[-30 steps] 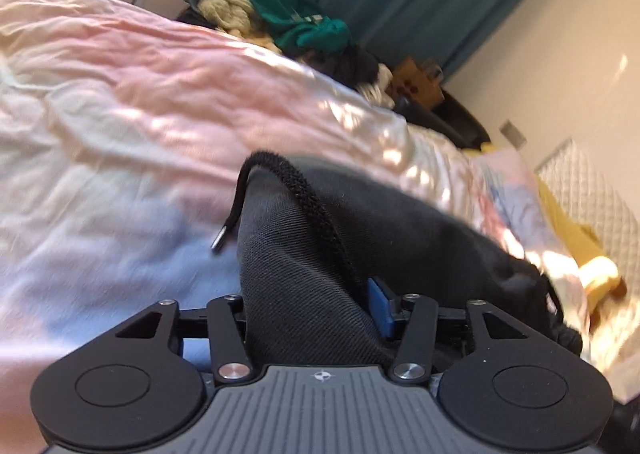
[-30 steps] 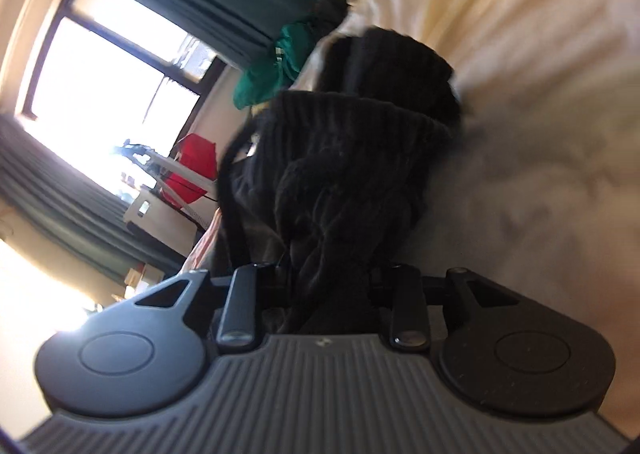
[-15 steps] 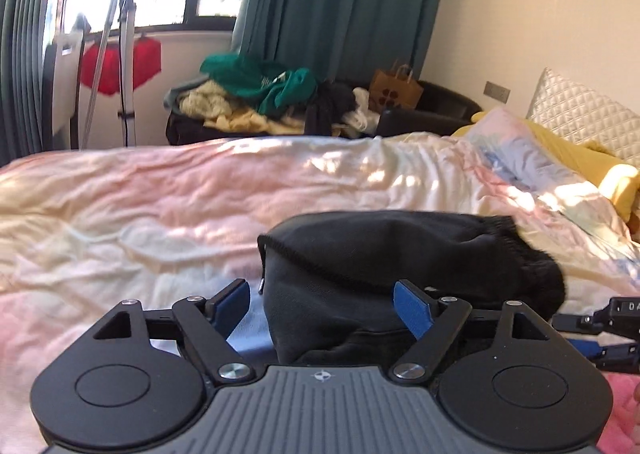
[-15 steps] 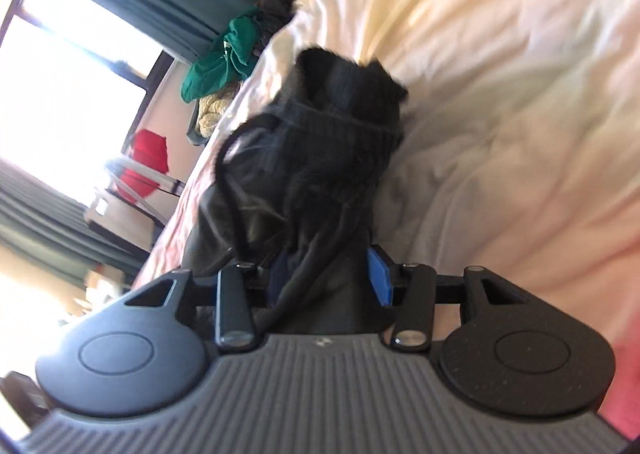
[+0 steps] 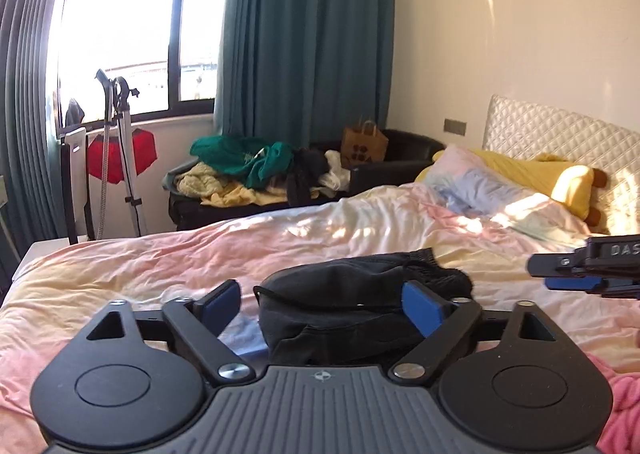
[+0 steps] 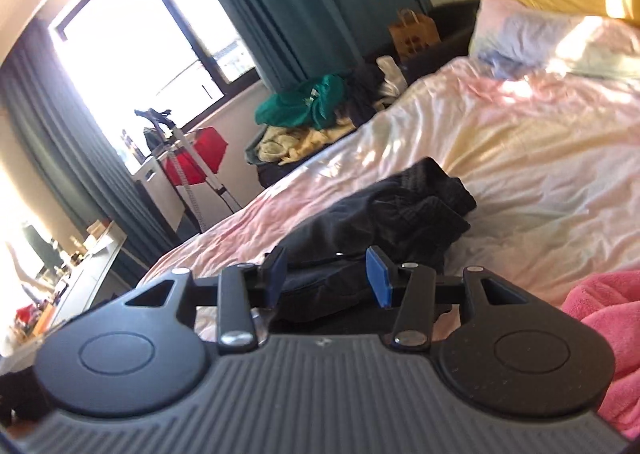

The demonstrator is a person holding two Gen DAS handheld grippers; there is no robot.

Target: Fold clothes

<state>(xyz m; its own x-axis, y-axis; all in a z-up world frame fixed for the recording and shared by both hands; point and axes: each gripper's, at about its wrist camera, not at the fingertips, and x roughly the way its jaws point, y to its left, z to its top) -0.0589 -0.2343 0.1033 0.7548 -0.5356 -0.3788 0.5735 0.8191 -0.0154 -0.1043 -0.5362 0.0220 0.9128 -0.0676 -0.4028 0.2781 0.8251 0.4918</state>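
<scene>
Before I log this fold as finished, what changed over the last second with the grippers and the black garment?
Both grippers let go: the left gripper and right gripper, each clamped on the black garment a second ago, now stand open and drawn back from it. The garment dropped from hanging in their fingers to lying bunched on the bed. The bedding and the clothes pile look unchanged.

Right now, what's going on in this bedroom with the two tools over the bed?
A person is folding clothes on the bed with a handheld tool in each hand. A black garment lies bunched up on the pastel sheet. The left tool and the right tool are both open, with nothing gripped, pointing at the garment. A pink item waits at the near edge, and a heap of clothes sits on the sofa beyond the bed.
</scene>
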